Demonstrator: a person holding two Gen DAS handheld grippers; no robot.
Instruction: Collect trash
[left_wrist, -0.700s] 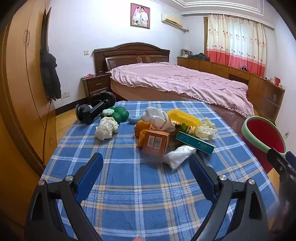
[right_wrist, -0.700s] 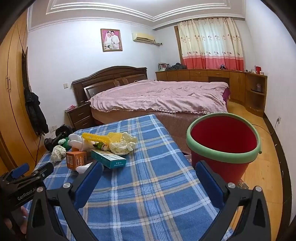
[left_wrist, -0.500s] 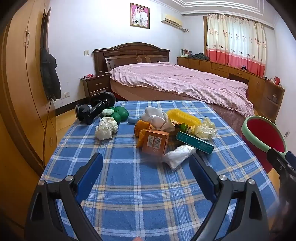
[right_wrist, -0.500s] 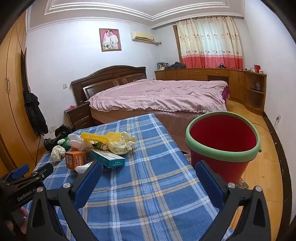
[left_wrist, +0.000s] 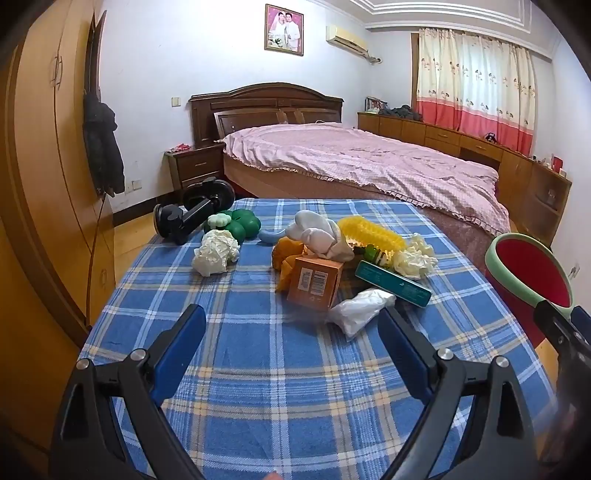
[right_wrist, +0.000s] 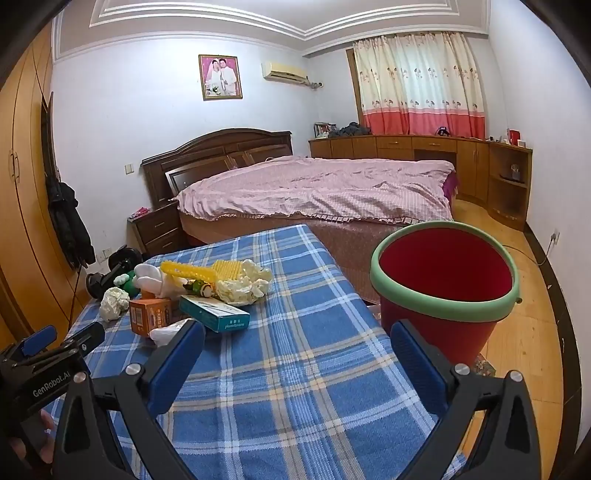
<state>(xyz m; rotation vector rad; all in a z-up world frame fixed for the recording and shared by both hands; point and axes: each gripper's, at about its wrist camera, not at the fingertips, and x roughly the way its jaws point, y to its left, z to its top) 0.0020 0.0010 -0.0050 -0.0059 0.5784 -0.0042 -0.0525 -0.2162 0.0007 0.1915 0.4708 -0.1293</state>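
Between the blue fingers (left_wrist: 181, 343) of the left gripper (left_wrist: 291, 332), spread wide and holding nothing, lies bare blue plaid cloth of the desk (left_wrist: 258, 369); just past the gap, toward 12 o'clock, a crumpled white plastic wrapper (left_wrist: 360, 312) lies touching the foot of an orange carton (left_wrist: 314, 282); at 1 o'clock from the carton a teal box (left_wrist: 393, 282) lies flat, with a cream crumpled tissue (left_wrist: 413, 260) and a yellow ridged brush (left_wrist: 371, 236) behind it; white cloth (left_wrist: 319, 234) is heaped on top of the pile; at 10 o'clock, apart from the pile, sits a second white paper wad (left_wrist: 216, 253), with a green toy (left_wrist: 240, 223) and a black device (left_wrist: 192, 214) beyond it at the far edge of the desk.

Over the near right part of the desk, the right gripper (right_wrist: 297, 354) likewise has its fingers (right_wrist: 177, 365) wide apart and empty; at 1 o'clock from it a red bucket with a green rim (right_wrist: 443, 295) stands upright just beside the desk's right edge; the trash pile is at 10 o'clock, well apart from the bucket; the left gripper's body shows at 8 o'clock; a bed with a pink cover (right_wrist: 314, 188) fills the room behind.
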